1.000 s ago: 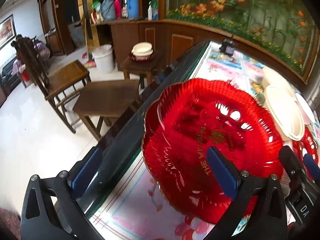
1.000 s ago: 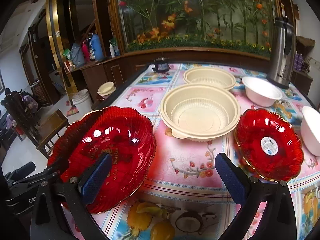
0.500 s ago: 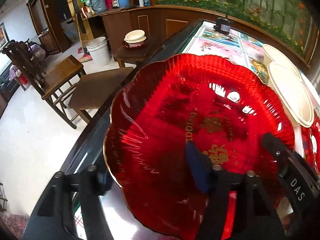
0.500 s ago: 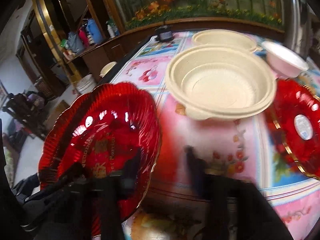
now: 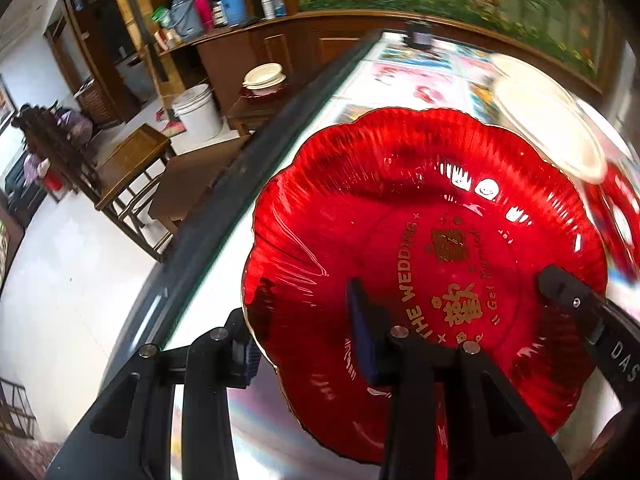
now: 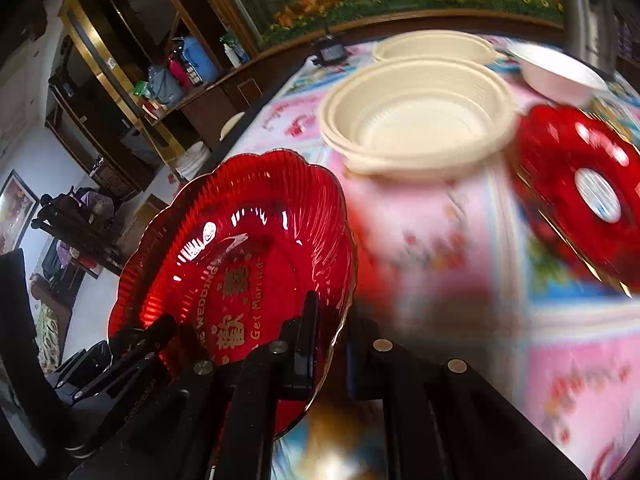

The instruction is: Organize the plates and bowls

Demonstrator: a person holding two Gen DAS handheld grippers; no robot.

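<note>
Plate: we see a glossy red plate (image 5: 424, 256) of clear, glassy-looking plastic, with a scalloped, ribbed rim, a thin gold edge and gold lettering in its flat centre; it sits tilted at the near left edge of the table (image 6: 436, 240), its left part past that edge.
Left gripper: our left gripper (image 5: 308, 332) straddles the plate's near left rim, 1 blue ridged pad under the rim outside, the other finger inside the dish; the jaws have just been closing and stand partly drawn in, and we cannot tell whether the pads press the rim.
Right gripper: our right gripper (image 6: 330, 340) is pinched tight on the plate's near right rim, 1 black finger inside the dish and 1 outside, the gold edge running between them.
Second plate: another red scalloped plate (image 6: 576, 188) with a round white sticker in its centre lies flat to the right, well apart from the first.
Bowls: 2 wide cream bowls (image 6: 420, 108) with finely ribbed walls sit nested beyond the first plate; a 3rd cream bowl (image 6: 436, 46) and a plain white bowl (image 6: 556, 70) stand farther back.
Table: a pink and blue printed cloth covers the top; the edge is dark and shiny.
</note>
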